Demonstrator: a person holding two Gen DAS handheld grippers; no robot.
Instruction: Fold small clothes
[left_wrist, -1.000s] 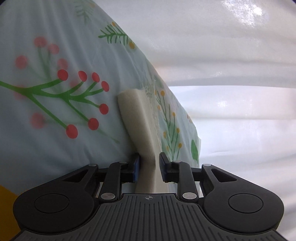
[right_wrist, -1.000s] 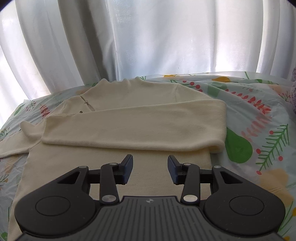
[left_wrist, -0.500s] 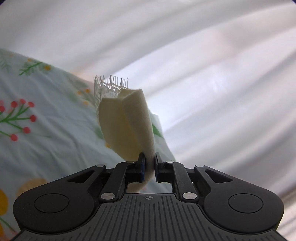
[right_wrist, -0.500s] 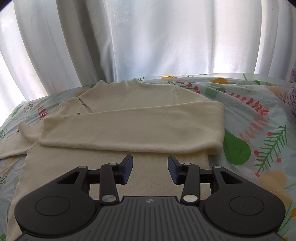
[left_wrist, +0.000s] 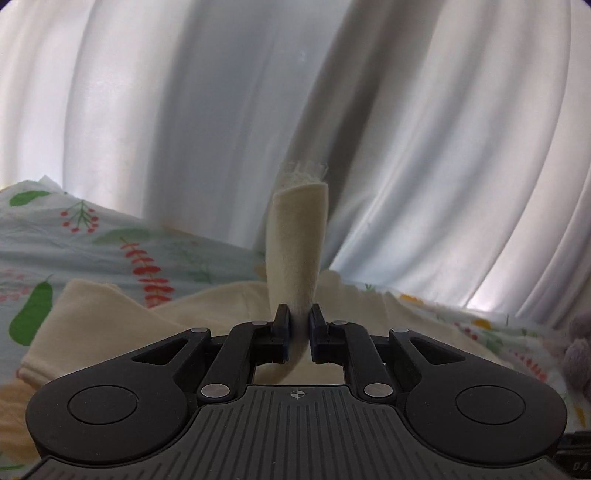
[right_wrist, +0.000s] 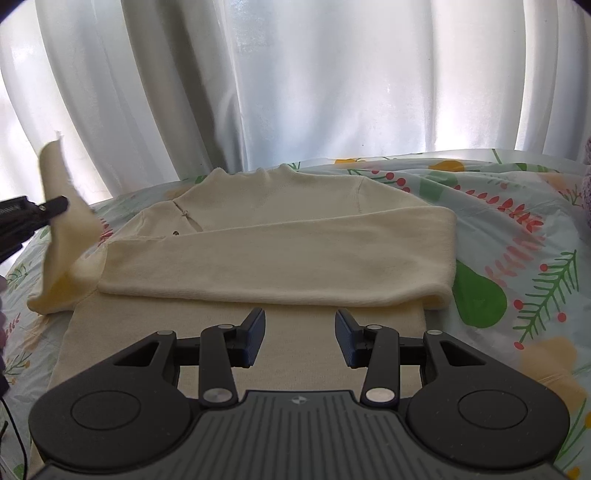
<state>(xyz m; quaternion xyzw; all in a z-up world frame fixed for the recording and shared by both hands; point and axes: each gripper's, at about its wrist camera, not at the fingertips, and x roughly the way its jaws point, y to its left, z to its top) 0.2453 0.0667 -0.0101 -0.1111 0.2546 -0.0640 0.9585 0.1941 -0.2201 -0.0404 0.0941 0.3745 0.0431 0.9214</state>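
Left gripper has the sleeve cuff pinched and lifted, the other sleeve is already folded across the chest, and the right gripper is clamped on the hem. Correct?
Not quite: the right gripper is open and holds nothing, hovering above the sweater, as the right wrist view shows. The left gripper does pinch the lifted sleeve, and the other sleeve lies folded across.

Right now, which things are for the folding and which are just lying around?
For the folding:
cream sweater
its lifted sleeve, pinched by the left hand-held gripper
the other sleeve, already folded across the body
right hand-held gripper, open above the hem

Just there:
floral bedsheet
white curtain
purple fuzzy thing at the edge
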